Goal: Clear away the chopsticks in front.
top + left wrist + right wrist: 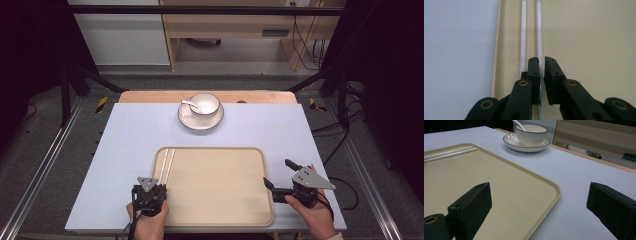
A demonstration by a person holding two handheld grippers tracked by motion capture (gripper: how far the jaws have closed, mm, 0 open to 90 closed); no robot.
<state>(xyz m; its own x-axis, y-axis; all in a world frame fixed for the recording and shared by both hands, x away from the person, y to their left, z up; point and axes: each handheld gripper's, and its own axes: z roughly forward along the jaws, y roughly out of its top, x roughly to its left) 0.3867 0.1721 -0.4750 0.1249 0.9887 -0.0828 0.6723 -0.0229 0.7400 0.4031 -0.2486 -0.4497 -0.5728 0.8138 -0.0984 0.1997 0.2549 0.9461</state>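
Chopsticks (538,30) lie side by side along the left edge of the beige tray (215,200), running lengthwise away from you, close to its raised rim. Your left gripper (542,59) sits low over their near ends, jaws drawn in to a narrow gap with the right-hand stick passing between them (whether the pads actually press on it, you cannot tell from the left gripper view); the other stick lies just outside the left jaw. In the high view your left hand (147,220) holds that gripper at the tray's near left corner. The tray itself rests on the pale blue bench (125,135), toward your side, and apart from the chopsticks its surface is bare. Your right gripper (280,176) hangs just off the tray's right edge with its jaws spread wide and nothing between them; in the right gripper view one jaw stands over the tray's corner and the other over the bench. Farther off, near the far edge of the bench, a white cup (205,104) with a dark rim stands on a matching saucer (192,121), and a white spoon (188,104) rests in the cup with its handle leaning out to the left.
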